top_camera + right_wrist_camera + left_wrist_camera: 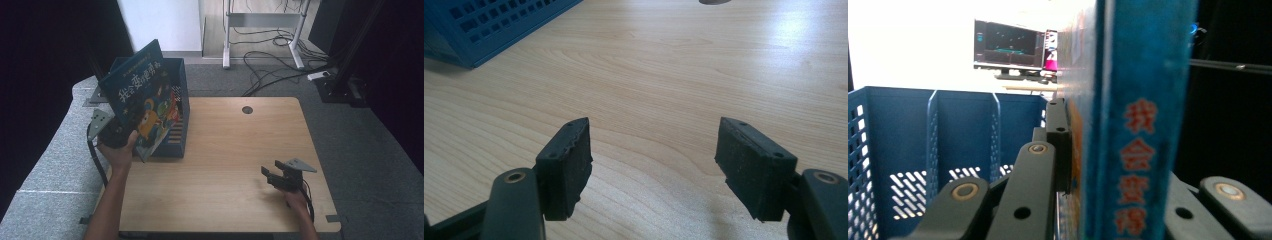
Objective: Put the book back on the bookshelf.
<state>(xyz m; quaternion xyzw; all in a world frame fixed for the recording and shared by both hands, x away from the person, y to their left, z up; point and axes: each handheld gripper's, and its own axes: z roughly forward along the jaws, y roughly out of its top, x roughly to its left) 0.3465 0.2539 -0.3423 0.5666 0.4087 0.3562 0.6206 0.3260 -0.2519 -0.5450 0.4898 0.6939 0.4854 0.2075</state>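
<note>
Left tool (119,131) is clamped on the book (142,97), apparently above the crate (181,107). Right tool (274,176) stands apart, empty, over the tabletop (225,150).

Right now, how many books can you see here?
1 for certain: a blue picture book clamped in the left gripper above the blue crate. Striped covers inside the crate suggest more, partly hidden.
</note>
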